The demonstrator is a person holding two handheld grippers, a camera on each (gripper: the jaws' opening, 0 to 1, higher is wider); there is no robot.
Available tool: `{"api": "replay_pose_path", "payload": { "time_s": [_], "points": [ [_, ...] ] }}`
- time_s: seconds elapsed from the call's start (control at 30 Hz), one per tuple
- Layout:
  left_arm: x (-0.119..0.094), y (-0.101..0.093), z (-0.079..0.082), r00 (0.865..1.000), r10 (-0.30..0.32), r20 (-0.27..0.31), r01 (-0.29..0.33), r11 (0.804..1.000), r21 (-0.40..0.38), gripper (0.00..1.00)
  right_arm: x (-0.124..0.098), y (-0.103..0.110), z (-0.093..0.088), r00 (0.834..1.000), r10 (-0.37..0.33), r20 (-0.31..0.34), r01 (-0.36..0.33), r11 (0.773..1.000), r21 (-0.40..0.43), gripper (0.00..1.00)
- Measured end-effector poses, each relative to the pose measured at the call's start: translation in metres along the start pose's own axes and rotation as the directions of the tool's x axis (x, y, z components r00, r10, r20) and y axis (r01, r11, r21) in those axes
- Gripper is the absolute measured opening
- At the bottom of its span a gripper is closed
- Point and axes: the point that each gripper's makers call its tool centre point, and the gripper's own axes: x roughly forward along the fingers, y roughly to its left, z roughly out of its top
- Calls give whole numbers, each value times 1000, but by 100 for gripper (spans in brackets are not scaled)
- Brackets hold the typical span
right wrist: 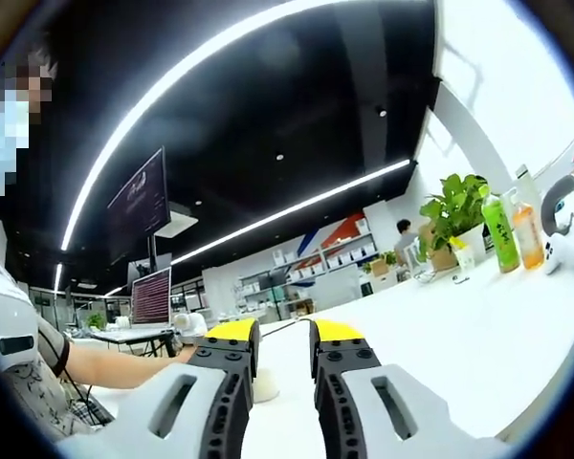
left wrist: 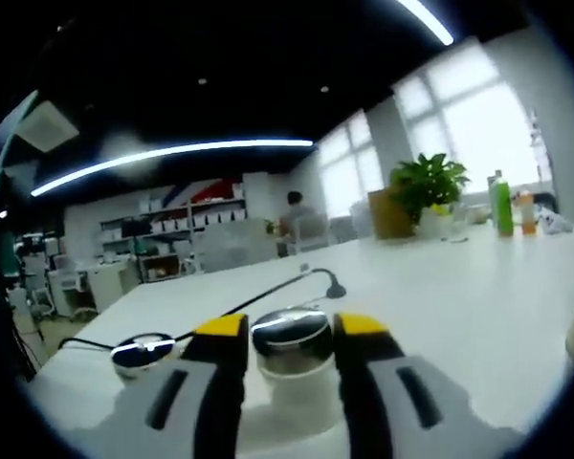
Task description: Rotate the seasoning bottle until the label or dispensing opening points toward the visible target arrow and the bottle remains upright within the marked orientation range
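Note:
The seasoning bottle (left wrist: 292,382) has a white body and a shiny metal cap (left wrist: 289,335). It stands upright on the white table (left wrist: 440,316). My left gripper (left wrist: 292,327) has its yellow-tipped jaws pressed against both sides of the bottle at cap height. In the right gripper view, my right gripper (right wrist: 284,335) is raised and tilted toward the ceiling, jaws apart with nothing between them. A small white object (right wrist: 265,387) sits low beside its left jaw. No arrow mark can be made out.
A second shiny-capped jar (left wrist: 143,350) stands left of the bottle. A black cable (left wrist: 297,282) crosses the table. A potted plant (left wrist: 426,186), green bottle (left wrist: 502,206) and orange bottle (left wrist: 526,212) stand far right. A person's arm (right wrist: 124,368) rests at left.

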Motion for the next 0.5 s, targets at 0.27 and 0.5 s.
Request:
{"api": "replay_pose_path", "payload": {
  "time_s": [0.27, 0.5],
  "points": [
    [0, -3, -4, 1000, 1, 0, -1, 1000, -9, 37, -1, -2, -1, 1000, -3, 2, 3, 1000, 15, 18],
    [-1, -3, -7, 1000, -11, 16, 12, 999, -50, 36, -1, 0, -2, 1000, 4, 0, -4, 1000, 14, 16]
  ]
}}
